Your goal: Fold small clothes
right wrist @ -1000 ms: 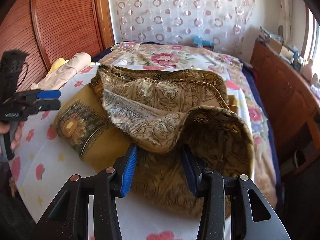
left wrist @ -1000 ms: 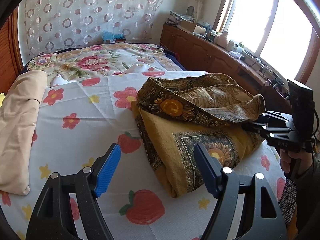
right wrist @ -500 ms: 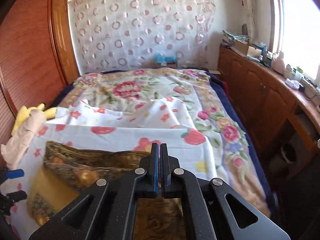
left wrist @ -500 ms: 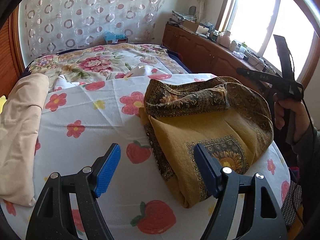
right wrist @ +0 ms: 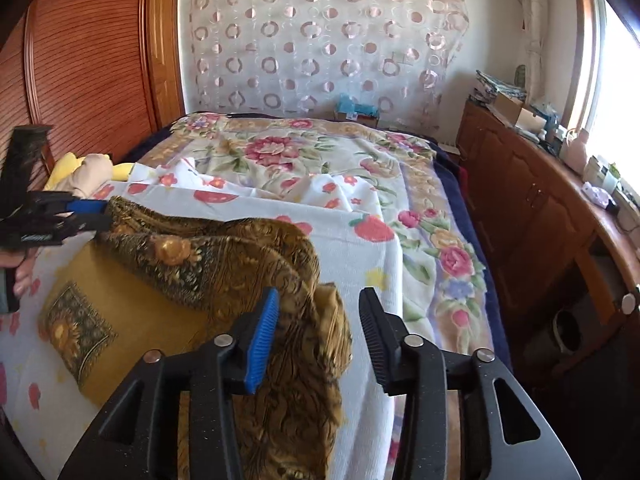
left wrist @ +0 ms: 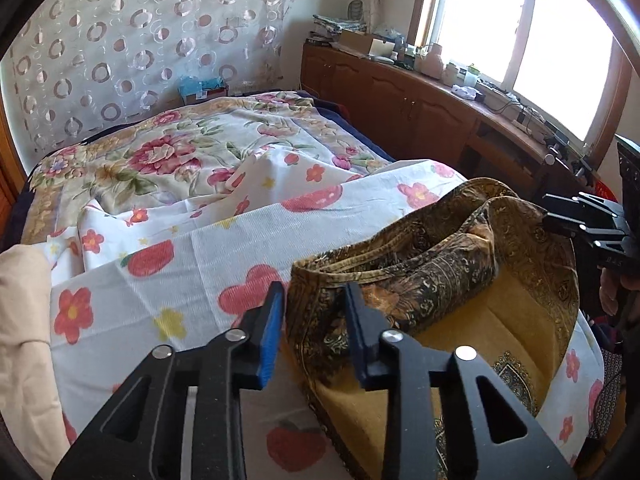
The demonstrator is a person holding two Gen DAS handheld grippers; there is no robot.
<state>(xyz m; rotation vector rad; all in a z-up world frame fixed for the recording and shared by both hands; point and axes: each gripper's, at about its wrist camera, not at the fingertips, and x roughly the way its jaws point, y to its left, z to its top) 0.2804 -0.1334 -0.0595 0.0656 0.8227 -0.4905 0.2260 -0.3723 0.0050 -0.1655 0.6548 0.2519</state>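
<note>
Two grippers work on one mustard-and-brown patterned garment that lies half folded on the white strawberry-print sheet of the bed.

In the left wrist view, the left gripper is at 6 o'clock, its blue-padded fingers apart, and the folded corner of the garment stands between them; I cannot tell if the pads press it. The cloth spreads from there toward 3 o'clock, where the right gripper touches its far edge.

In the right wrist view, the right gripper is released, jaws wide; the bunched end of the garment is against the left finger and does not reach the right one. At 9 o'clock the left gripper meets the other corner.

Farther, a beige cloth lies at 8 o'clock in the left view, then the floral bedspread at 12 o'clock, and the circle-pattern curtain behind. A wooden cabinet runs along 3 o'clock.
</note>
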